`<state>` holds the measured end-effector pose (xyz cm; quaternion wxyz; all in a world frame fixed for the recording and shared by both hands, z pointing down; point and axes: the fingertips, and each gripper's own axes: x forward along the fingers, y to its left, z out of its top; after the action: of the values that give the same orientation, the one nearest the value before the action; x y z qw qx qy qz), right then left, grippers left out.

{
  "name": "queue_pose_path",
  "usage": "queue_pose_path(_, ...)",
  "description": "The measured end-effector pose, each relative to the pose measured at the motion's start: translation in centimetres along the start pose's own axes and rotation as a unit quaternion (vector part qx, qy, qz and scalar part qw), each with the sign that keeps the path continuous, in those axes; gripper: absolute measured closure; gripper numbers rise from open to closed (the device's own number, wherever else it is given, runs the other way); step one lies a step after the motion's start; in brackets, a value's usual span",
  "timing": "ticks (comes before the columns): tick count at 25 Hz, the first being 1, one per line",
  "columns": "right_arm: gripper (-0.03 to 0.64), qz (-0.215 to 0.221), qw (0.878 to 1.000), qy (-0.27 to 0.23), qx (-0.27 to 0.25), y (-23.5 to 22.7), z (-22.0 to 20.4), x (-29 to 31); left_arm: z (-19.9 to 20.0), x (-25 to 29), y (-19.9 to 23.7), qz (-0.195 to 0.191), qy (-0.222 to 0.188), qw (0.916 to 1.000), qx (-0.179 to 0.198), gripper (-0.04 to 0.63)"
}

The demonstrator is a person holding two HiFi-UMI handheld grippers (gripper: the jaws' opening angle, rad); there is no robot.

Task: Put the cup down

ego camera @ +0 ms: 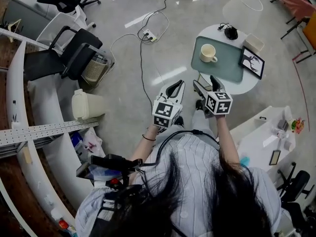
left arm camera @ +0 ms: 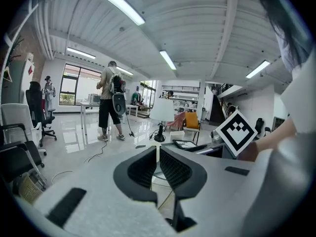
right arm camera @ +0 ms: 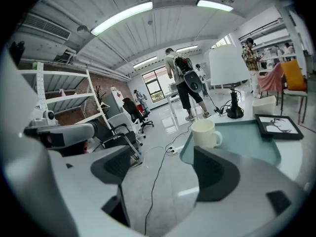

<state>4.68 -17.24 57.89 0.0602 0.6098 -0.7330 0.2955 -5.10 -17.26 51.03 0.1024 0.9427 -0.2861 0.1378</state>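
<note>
Head view: the cup (ego camera: 208, 53) stands on a green mat (ego camera: 229, 65) on the round tabletop (ego camera: 249, 88), apart from my left tool (ego camera: 174, 87) and right tool (ego camera: 207, 84).

Left gripper view: my left tool is clenched, empty.

Right gripper view: my right tool is released, and the cup stands beyond it.

One cup (ego camera: 208, 53); one tray (ego camera: 228, 69); one picture frame (ego camera: 252, 62)

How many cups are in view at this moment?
1. The cup stands on the green mat on the round table. No other shows, though clutter on the desks could hide more.
</note>
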Motion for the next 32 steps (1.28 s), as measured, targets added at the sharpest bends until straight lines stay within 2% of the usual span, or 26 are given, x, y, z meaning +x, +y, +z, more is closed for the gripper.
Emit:
queue_pose_path(6,0.204,-0.011,1.0,0.0,0.012,2.9,-2.1,-2.5,-1.6,-2.6,0.1,-0.014,0.005,0.9999,-0.009,0.577)
queue_pose_path(11,0.219,-0.011,1.0,0.004,0.012,3.5,-2.7,-4.4,-2.4,-2.7,-0.8,-0.021,0.005,0.9994,-0.026,0.577)
queue_pose_path(13,0.252,-0.016,1.0,-0.004,0.011,3.5,-2.3,-5.2,-2.7,-2.5,-1.1,-0.026,0.007,0.9992,-0.031,0.577)
queue_pose_path(15,0.354,-0.022,1.0,-0.017,0.014,3.7,-1.8,-5.8,-3.0,-2.5,-1.3,-0.03,0.009,0.9989,-0.036,0.577)
queue_pose_path(16,0.374,-0.024,0.999,-0.022,0.015,3.7,-1.5,-6.1,-3.1,-2.4,-1.4,-0.031,0.009,0.9987,-0.039,0.577)
queue_pose_path(23,0.41,-0.03,0.999,-0.028,0.009,2.8,-1.0,-7.7,-3.5,-1.1,-2.6,-0.03,0.012,0.9982,-0.051,0.577)
queue_pose_path(26,0.411,-0.025,0.999,-0.029,0.018,2.6,-1.0,-8.3,-3.0,-1.1,-3.9,-0.033,0.007,0.9984,-0.046,0.577)
queue_pose_path(32,0.44,-0.002,0.999,-0.033,-0.008,3.5,-1.2,-10.4,-2.5,-2.2,-6.2,-0.015,-0.002,0.999,-0.043,0.577)
